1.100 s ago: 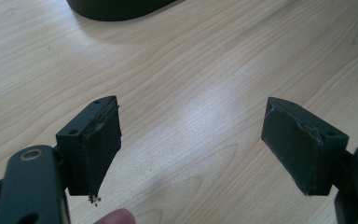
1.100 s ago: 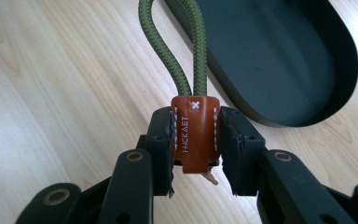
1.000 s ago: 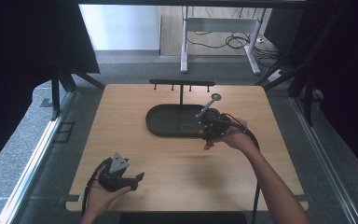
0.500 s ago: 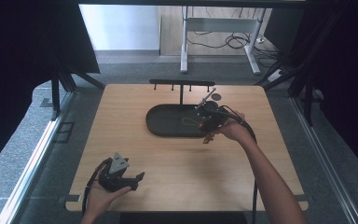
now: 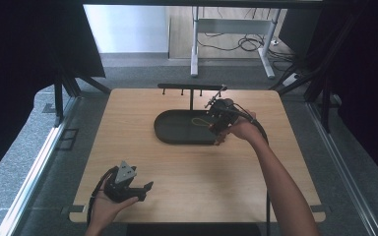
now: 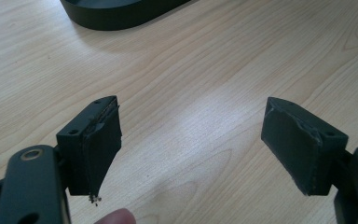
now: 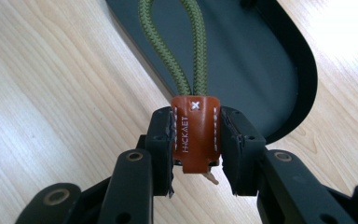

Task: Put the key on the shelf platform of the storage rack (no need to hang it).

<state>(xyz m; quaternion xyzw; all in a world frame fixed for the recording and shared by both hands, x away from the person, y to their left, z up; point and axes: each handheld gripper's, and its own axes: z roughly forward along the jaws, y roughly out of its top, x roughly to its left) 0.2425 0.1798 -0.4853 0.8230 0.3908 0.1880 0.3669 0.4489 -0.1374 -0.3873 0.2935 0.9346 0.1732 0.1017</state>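
Right tool [image 7: 196, 140]: jaws closed on a brown leather tab [image 7: 195, 133], one pad [image 7: 165, 140] pressed to each side of it. White stitching runs down the tab's edges, with a small white cross near its top and lettering along its face. An olive-green cord loop [image 7: 193, 51] rises out of the tab's top.

In the right tool view the loop hangs over the dark oval tray [image 7: 270, 60]; whether the cord touches the tray floor I cannot tell.

High view: the right tool [image 5: 215, 109] sits above the tray's right end, just near of the black hook rack [image 5: 191, 88]. The rack's post stands at the tray's [image 5: 177, 135] far edge. A thin loop of cord [image 5: 199, 122] shows over the tray just left of the tool. The right hand [image 5: 238, 130] reaches in from the near right, forearm angled across the table [image 5: 128, 162].

Left tool [image 6: 191, 140]: jaws wide apart, nothing between them, bare wood grain below. A curved piece of the tray's wall [image 6: 121, 14] shows at the far side of that view.

High view: the left tool [image 5: 128, 184] rests low at the near-left part of the table, well apart from the tray, cradled in the left hand [image 5: 106, 206]. Its grey three-cornered plate faces up.
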